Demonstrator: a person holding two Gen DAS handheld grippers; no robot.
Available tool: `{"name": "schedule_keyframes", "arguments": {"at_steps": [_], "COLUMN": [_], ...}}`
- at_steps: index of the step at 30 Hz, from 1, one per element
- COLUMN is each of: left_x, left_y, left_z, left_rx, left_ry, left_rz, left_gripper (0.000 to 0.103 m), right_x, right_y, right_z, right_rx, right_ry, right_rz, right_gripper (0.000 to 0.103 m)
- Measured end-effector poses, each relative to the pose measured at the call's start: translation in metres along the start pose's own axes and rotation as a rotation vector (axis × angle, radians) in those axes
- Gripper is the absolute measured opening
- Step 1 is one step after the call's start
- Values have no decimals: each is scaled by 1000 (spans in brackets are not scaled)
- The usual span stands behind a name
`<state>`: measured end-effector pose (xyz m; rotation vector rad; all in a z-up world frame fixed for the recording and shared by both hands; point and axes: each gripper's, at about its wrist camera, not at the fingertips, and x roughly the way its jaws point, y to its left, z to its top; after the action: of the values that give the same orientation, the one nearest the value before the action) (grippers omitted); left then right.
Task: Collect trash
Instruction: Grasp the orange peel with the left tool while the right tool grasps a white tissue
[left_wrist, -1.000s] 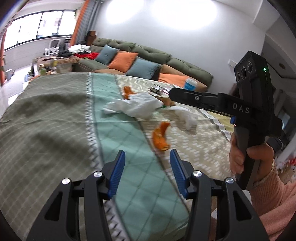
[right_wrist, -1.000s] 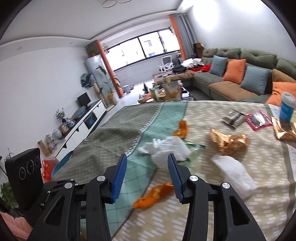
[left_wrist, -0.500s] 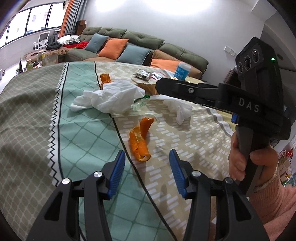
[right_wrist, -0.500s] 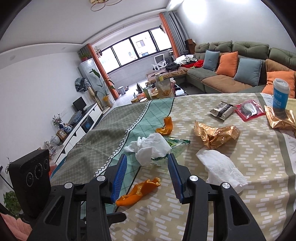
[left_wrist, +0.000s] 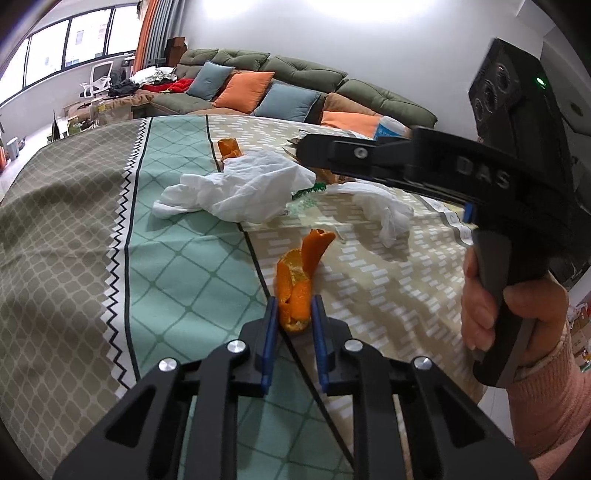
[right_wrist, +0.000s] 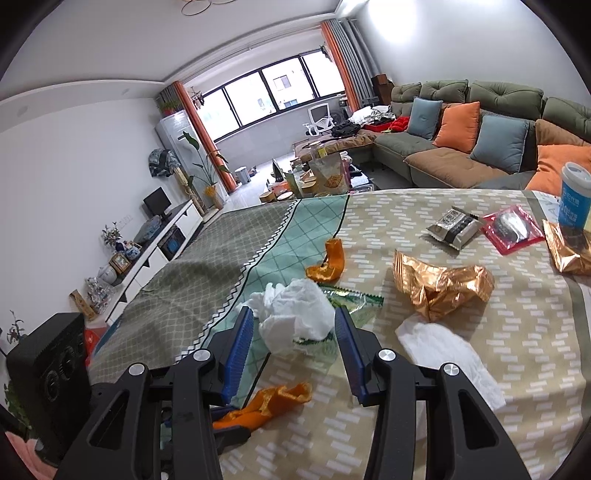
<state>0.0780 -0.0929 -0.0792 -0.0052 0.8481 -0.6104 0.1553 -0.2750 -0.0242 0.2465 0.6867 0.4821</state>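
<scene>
Orange peel (left_wrist: 295, 291) lies nearest us on the patterned tablecloth (left_wrist: 177, 266); we note the left gripper (left_wrist: 293, 314) closing its jaws around the near end. Our right gripper (right_wrist: 293, 345) hangs apart, unclenched, over crumpled white tissue (right_wrist: 295, 314). Beyond sits a gold wrapper (right_wrist: 443, 284).

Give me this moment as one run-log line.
left gripper: closing, orange peel between fingers | right gripper: open, held over white tissue | table: wrappers and tissues not yet collected
</scene>
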Motion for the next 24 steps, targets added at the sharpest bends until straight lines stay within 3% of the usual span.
{"name": "schedule_keyframes", "arguments": {"at_steps": [3, 14, 17, 20, 24], "left_x": [-2, -26, -33, -40, -51], "left_y": [0, 14, 21, 26, 36], "left_z": [-1, -9, -11, -12, -16], "left_rx": [5, -28, -47, -62, -82], "left_ry": [-6, -50, -59, -68, -89], "left_rz": [3, -10, -4, 1, 12], "left_gripper": [18, 18, 18, 18, 18], "right_x": [7, 27, 27, 27, 23], "right_y": [2, 9, 12, 15, 19], "right_z": [4, 4, 3, 1, 0], "right_rx": [-17, -92, -102, -122, -134], "right_ry": [11, 67, 74, 88, 92], "right_rz": [-14, -57, -56, -47, -20], "right_gripper": [51, 50, 37, 8, 4]}}
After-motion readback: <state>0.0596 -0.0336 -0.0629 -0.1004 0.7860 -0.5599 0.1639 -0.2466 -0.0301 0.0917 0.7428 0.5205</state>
